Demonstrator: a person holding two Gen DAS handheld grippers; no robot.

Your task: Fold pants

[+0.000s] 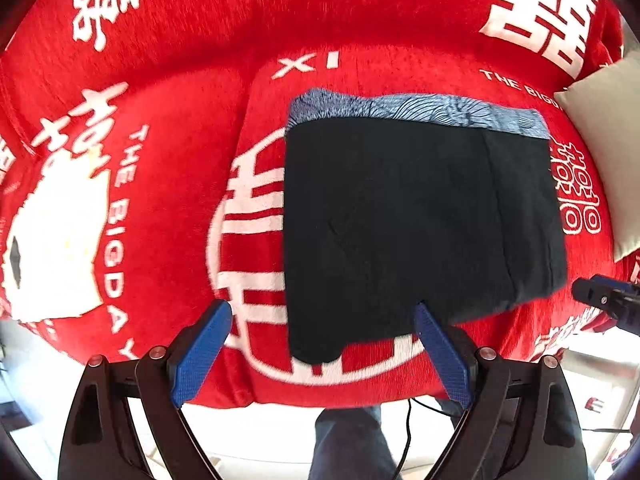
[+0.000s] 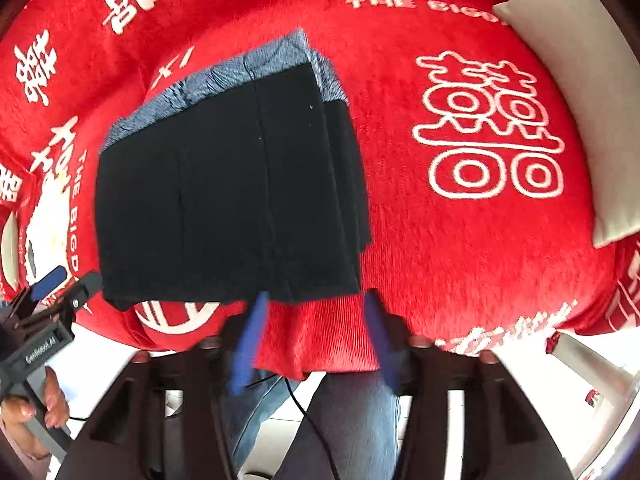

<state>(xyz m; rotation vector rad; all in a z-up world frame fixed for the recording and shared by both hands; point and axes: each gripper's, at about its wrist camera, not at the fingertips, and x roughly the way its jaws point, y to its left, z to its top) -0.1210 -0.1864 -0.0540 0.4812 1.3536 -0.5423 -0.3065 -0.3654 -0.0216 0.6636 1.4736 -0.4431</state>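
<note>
Both blue-padded grippers, left gripper (image 1: 322, 354) and right gripper (image 2: 316, 338), hover open and empty. The dark folded pants (image 1: 416, 216) lie on the red blanket (image 1: 168, 92). A careless nudge could undo the stack.

"THE BIGDAY" and "XI" on red blanket (image 1: 180, 80), "GenRobot.AI" on left gripper (image 2: 56, 284)

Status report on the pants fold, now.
Left gripper open, empty. Right gripper open, empty, at near edge of pants. Pants folded flat on red blanket, patterned waistband showing. Pillow clear.
</note>
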